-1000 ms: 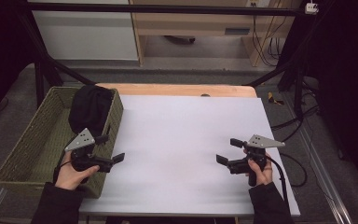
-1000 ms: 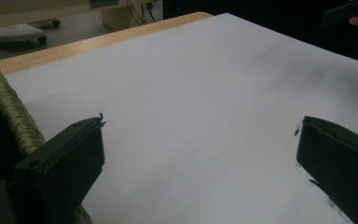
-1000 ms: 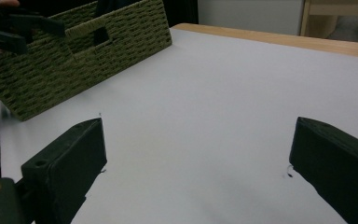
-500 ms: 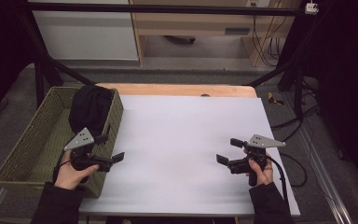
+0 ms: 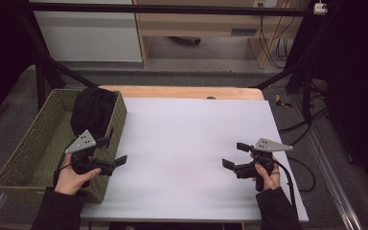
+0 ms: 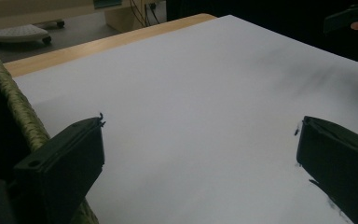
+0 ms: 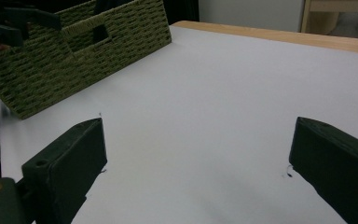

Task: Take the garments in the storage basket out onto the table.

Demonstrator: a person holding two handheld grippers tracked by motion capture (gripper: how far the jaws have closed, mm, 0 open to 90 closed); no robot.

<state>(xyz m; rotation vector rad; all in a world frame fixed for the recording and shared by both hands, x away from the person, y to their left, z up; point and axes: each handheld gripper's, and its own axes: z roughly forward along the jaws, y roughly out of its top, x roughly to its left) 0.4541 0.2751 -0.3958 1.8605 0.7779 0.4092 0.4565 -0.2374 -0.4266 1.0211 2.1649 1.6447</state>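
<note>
Woven basket (image 5: pixel 38 153) at desk's left edge | my left gripper (image 5: pixel 114 151) released beside it | my right gripper (image 5: pixel 236 155) released near right edge

Open left tongs (image 5: pixel 114 151) beside basket (image 5: pixel 33 148); right tongs (image 5: pixel 235 155) over table (image 5: pixel 182 139).

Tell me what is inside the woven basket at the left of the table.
A black cloth bundle lies at the far end of the woven basket, draped against its wall. Whatever lies beneath the cloth is covered.

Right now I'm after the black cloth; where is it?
In the high view the black cloth sits in the far end of the woven basket at the table's left, just beyond the left gripper.
</note>
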